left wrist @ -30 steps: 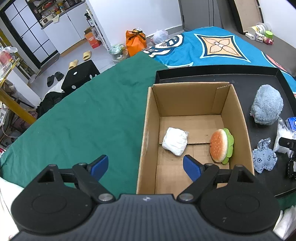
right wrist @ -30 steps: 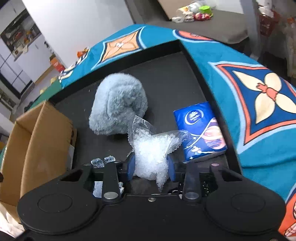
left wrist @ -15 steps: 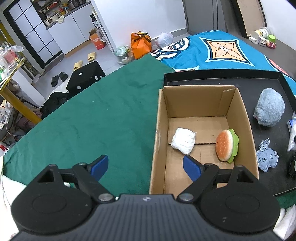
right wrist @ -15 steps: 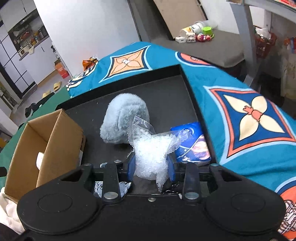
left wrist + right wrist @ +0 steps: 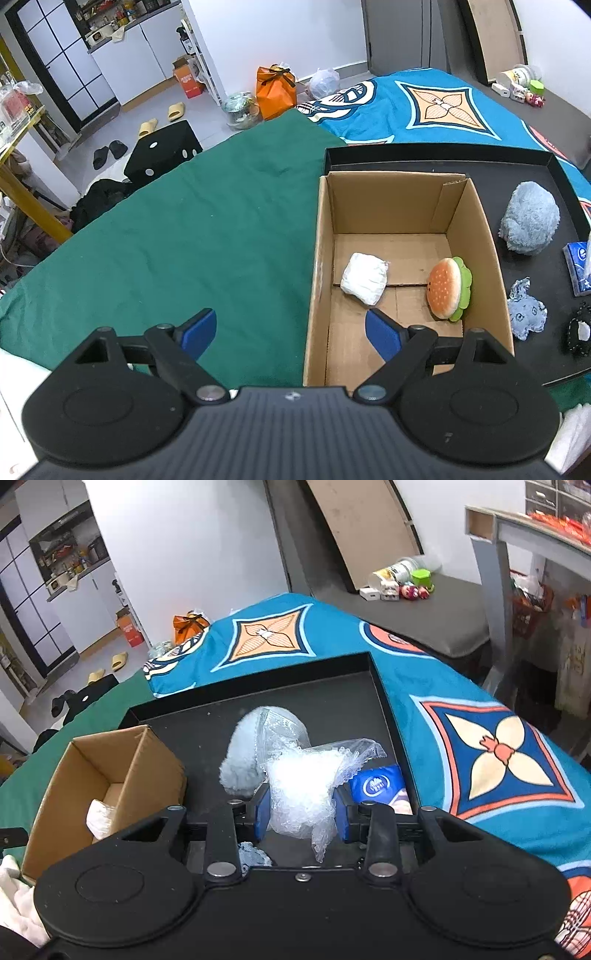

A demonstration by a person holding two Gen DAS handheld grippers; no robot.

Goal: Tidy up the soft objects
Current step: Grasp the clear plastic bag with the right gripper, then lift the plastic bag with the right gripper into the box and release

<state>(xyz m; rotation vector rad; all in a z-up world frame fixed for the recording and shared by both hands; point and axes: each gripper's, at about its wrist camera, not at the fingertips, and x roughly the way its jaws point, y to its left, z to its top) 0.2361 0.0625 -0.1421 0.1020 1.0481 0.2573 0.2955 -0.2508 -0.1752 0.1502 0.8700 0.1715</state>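
My right gripper (image 5: 301, 808) is shut on a clear bubble-wrap bag (image 5: 301, 786) and holds it above the black tray (image 5: 332, 698). An open cardboard box (image 5: 406, 206) stands on the tray's left part (image 5: 110, 764); it holds a white cloth bundle (image 5: 364, 278) and a burger plush (image 5: 448, 288). On the tray lie a fluffy blue-grey plush (image 5: 528, 223), a small blue fabric toy (image 5: 524, 314), a blue tissue pack (image 5: 578, 267) and a black item (image 5: 578, 332). My left gripper (image 5: 291, 328) is open and empty, above the box's near left corner.
A green blanket (image 5: 184, 240) covers the bed left of the tray; a blue patterned blanket (image 5: 480, 746) lies to its right and behind. White fabric (image 5: 14, 897) shows at the bed's near edge. A grey table (image 5: 517, 528) stands far right.
My right gripper has risen with the bubble-wrap bag, so more of the tray and box shows below. My left gripper has drawn back and up, still open.
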